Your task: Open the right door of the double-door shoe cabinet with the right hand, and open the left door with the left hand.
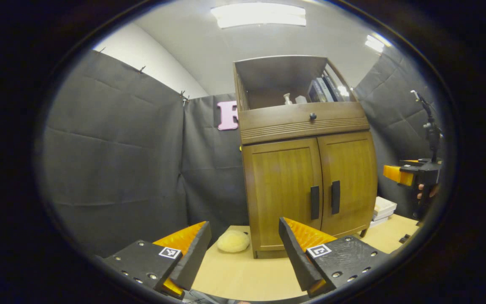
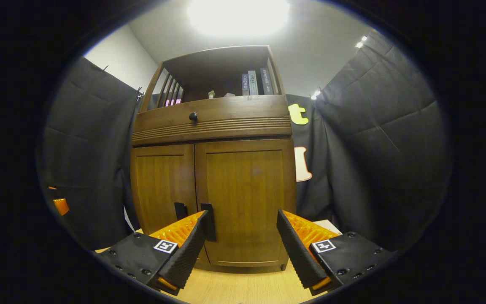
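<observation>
A brown wooden shoe cabinet (image 1: 306, 185) (image 2: 213, 190) stands on a light wooden floor, both doors closed. The left door (image 1: 283, 190) (image 2: 163, 185) and right door (image 1: 348, 181) (image 2: 247, 198) each carry a dark vertical handle near the centre seam: left handle (image 1: 314, 202) (image 2: 180, 210), right handle (image 1: 336, 197) (image 2: 209, 221). My left gripper (image 1: 243, 249) is open, well short of the cabinet and left of the handles. My right gripper (image 2: 243, 242) is open close before the right door, its left finger overlapping the right handle. The right gripper (image 1: 411, 175) also appears at the right edge of the left gripper view, held by a hand.
Above the doors is a drawer with a round knob (image 1: 312, 115) (image 2: 193, 116) and an open shelf with books (image 2: 253, 82) and small bottles. A pale fluffy ball (image 1: 233, 241) lies on the floor left of the cabinet. Stacked white boxes (image 1: 383, 208) sit to its right.
</observation>
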